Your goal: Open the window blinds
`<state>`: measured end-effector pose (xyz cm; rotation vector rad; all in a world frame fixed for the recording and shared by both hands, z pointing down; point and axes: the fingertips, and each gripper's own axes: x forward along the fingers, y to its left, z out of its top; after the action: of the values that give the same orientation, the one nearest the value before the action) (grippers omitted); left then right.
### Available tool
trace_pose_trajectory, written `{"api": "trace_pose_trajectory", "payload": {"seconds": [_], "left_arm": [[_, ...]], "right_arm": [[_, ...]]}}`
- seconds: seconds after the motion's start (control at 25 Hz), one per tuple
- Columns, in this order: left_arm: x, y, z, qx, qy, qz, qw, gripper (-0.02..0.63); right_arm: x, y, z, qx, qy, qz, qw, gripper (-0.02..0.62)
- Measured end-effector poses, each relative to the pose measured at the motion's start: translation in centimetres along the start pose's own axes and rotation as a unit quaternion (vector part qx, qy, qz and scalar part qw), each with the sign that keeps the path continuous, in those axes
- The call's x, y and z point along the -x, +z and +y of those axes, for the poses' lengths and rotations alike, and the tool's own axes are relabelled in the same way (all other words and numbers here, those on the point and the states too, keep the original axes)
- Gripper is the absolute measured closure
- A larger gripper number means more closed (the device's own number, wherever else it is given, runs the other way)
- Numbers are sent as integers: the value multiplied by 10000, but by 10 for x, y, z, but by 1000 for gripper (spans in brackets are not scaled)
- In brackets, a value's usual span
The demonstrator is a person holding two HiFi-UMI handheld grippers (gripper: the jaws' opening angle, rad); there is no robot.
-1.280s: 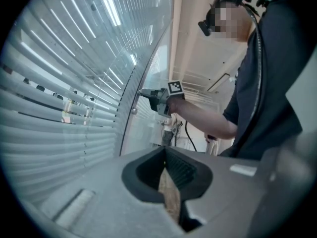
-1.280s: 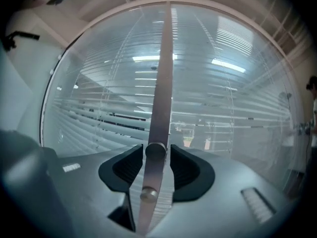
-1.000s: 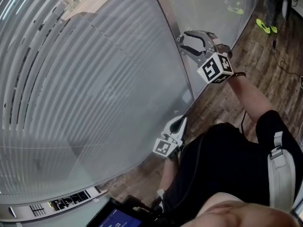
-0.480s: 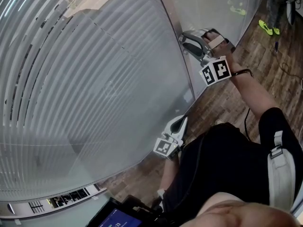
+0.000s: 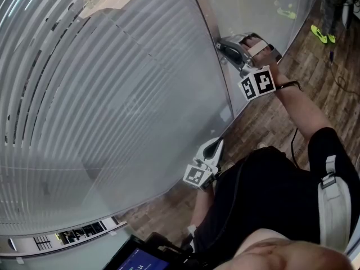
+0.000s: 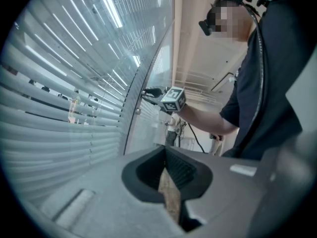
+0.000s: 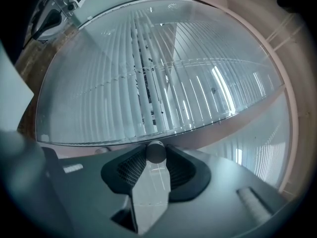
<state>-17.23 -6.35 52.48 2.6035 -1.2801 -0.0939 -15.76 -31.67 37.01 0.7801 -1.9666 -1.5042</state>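
Closed slatted blinds (image 5: pixel 112 94) hang behind curved glass, with a metal frame strip (image 5: pixel 209 21) at their right edge. At that strip is my right gripper (image 5: pixel 225 48), held level. In the right gripper view a small grey round knob (image 7: pixel 156 151) sits between its pads. The jaws of this gripper (image 7: pixel 156 155) are closing and both pads touch the knob. My left gripper (image 5: pixel 215 145) hangs lower, near the glass, shut with nothing in it. Its fingertips (image 6: pixel 166 165) meet in the left gripper view, which also shows the right gripper (image 6: pixel 148 91) at the frame.
Wooden floor (image 5: pixel 270 122) runs along the foot of the glass. A dark device with a lit screen (image 5: pixel 140 260) is at the bottom edge. A second person's yellow-green shoes (image 5: pixel 320 32) stand on the floor at the far right. A grey sill (image 5: pixel 67 238) borders the blinds.
My right gripper has rolled, its marker cube turning, and gone in against the frame strip. Its jaws went from wide open to closing. The left gripper kept still.
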Motion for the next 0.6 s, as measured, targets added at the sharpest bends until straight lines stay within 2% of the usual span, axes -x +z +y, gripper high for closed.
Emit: {"api": "trace_pose_trajectory", "payload": {"seconds": [0.16,0.24,0.44,0.6], "left_arm": [[0,-1,0,29,4,13,10000,604],[-1,-1,-1,33,-9,17,10000,604],[0,-2,0,-22,-39,-13,10000,604],[0,-1,1,-20,-32,-5,10000,604]], "right_arm": [[0,0,-1,-142,-15,1,9999,469],[0,0,-2,-410,7,-20,9992,469],[0,1,-6,-1426,55,-60,9897,469],[1,1,-10,-2397,127,-108,9707,469]]}}
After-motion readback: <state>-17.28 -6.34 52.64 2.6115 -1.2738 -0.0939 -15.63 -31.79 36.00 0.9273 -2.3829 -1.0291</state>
